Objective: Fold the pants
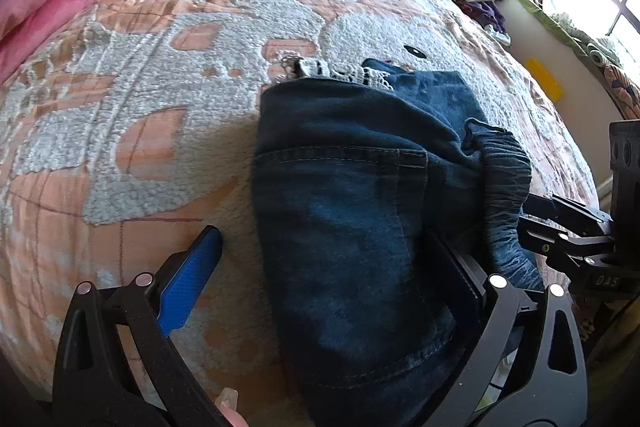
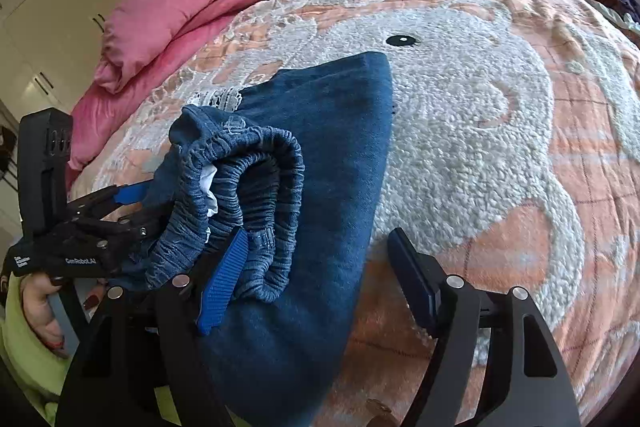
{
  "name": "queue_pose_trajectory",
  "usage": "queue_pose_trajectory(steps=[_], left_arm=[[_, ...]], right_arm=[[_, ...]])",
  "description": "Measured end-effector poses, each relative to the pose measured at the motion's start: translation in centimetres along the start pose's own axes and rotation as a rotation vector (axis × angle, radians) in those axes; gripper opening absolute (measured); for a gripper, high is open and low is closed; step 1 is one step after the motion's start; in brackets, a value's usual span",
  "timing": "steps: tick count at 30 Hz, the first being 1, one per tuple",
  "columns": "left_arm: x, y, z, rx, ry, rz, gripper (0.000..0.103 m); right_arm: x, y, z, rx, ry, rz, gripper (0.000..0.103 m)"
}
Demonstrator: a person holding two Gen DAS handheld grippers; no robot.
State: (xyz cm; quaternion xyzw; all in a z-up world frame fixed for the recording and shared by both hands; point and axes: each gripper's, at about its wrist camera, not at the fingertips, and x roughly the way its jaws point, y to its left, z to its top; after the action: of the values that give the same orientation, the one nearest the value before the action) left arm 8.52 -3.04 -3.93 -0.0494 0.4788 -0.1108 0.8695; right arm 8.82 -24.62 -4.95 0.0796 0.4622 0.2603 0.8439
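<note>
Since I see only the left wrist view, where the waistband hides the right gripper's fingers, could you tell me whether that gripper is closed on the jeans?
Observer: No, the right gripper is open. Its blue pad lies against the waistband, and its other finger is off the cloth, over the blanket.
Operator: Thank you. Is the waistband lying flat?
Observer: No, it is doubled into a bunched loop, with something white showing inside.
</note>
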Motion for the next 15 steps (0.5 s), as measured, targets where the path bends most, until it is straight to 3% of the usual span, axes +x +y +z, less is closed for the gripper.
queue_pose_trajectory(steps=[3,5,8,11,15], left_arm=[[0.2,-0.4,0.0,0.014,-0.001,-0.013,0.079],[0.1,-0.7,0.0,0.022,0.002,-0.036,0.061],[-0.3,-1.4,-0.1,0.052,-0.008,-0.031,0.045],[-1.0,-1.6,0.1,0.051,-0.020,-0.029,0.034],[-2.0,-1.4,0.7,0.023,-0.036,-0.062,0.029]], right_arm=[[0.3,-0.1,0.2,-0.012,-0.003,0.020,0.069],[0.6,-0.1,0.3,-0.018,0.003,0.045,0.057],[0.6,0.3,0.5,-0.037,0.014,0.105,0.030],[-0.4,1.3,0.8,-0.071,-0.014,0.115,0.025],[-1.6,2.5,1.6,-0.114,-0.048,0.118,0.025]])
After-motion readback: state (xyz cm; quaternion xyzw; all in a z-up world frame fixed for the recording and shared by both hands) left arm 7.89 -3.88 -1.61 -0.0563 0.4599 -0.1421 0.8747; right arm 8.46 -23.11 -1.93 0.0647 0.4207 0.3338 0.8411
